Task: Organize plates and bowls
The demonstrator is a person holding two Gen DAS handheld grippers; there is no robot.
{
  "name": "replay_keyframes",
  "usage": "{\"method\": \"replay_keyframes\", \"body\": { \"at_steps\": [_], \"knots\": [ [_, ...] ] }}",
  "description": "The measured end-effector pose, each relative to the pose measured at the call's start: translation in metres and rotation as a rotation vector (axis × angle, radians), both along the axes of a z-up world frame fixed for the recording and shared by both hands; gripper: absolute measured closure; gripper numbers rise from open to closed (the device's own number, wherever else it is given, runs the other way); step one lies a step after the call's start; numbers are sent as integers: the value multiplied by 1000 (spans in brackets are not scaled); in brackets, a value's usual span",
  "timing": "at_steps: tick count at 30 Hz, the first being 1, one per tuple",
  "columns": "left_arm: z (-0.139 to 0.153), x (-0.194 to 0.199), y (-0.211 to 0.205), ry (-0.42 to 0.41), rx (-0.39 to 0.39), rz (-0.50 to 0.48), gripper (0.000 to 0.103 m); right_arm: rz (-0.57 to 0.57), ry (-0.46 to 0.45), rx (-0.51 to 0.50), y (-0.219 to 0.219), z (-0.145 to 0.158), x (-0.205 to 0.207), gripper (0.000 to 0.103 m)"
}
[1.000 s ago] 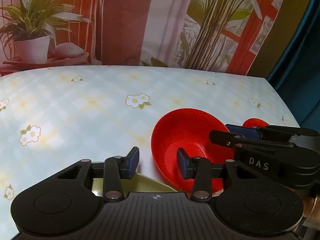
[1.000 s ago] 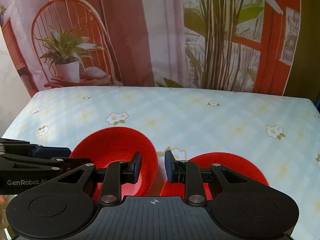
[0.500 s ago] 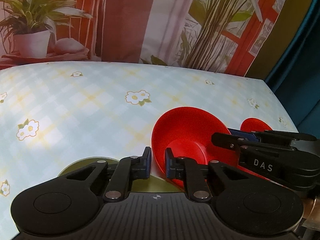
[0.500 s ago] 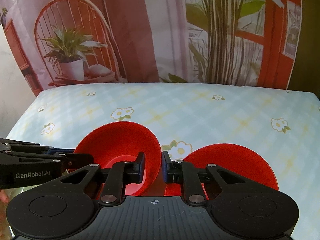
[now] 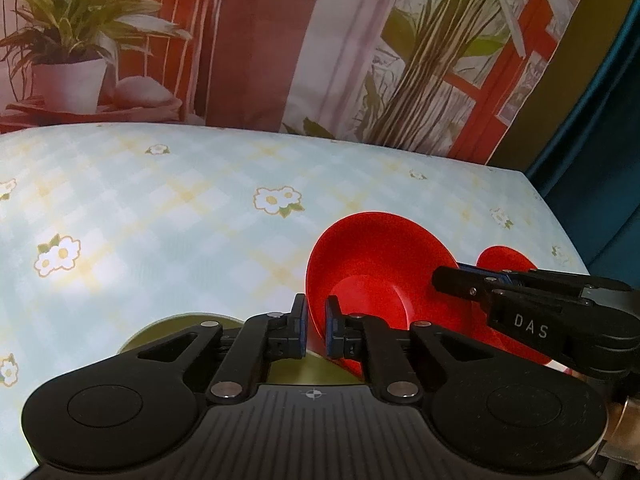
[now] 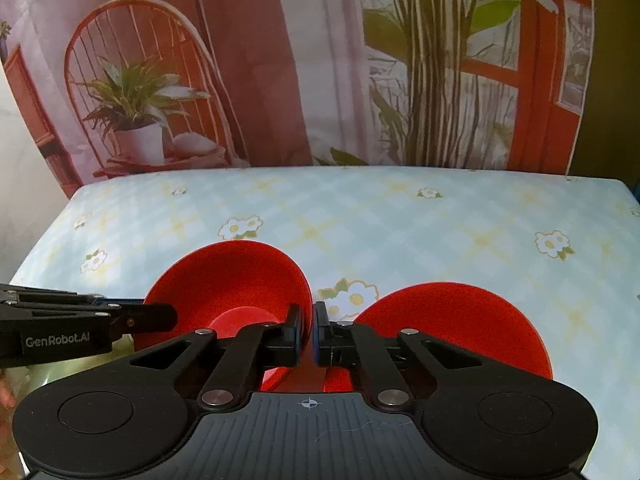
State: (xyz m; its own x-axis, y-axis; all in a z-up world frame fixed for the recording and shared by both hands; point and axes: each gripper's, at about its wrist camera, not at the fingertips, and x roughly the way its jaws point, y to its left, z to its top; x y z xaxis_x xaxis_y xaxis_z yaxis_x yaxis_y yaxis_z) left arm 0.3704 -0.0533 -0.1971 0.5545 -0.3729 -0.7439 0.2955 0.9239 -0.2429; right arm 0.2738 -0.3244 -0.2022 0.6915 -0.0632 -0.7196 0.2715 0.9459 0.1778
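Observation:
A red bowl (image 5: pixel 380 264) is held between both grippers. My left gripper (image 5: pixel 315 330) is shut on its left rim. My right gripper (image 6: pixel 308 334) is shut on its right rim; the same bowl (image 6: pixel 228 276) shows in the right wrist view. A second red bowl (image 6: pixel 452 320) sits on the table to the right, and its edge shows in the left wrist view (image 5: pixel 504 258). An olive-green plate (image 5: pixel 176 326) lies under my left gripper, mostly hidden. The right gripper's fingers (image 5: pixel 520 284) reach in from the right.
The table (image 6: pixel 400 224) has a pale blue checked cloth with white flowers. A printed backdrop (image 6: pixel 320 60) with plants and a chair hangs behind it. A dark teal curtain (image 5: pixel 608 140) hangs past the table's right edge.
Both grippers have closed from open onto the red bowl's rim, left on the left side, right on the right side. More of the green plate shows under the left gripper.

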Motion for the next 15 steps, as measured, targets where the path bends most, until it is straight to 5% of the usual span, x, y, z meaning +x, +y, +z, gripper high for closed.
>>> {"method": "replay_keyframes", "body": {
  "at_steps": [15],
  "knots": [
    [42, -26, -2, -88, -21, -16, 94, -18, -79, -28, 5, 45, -21, 98]
  ]
}}
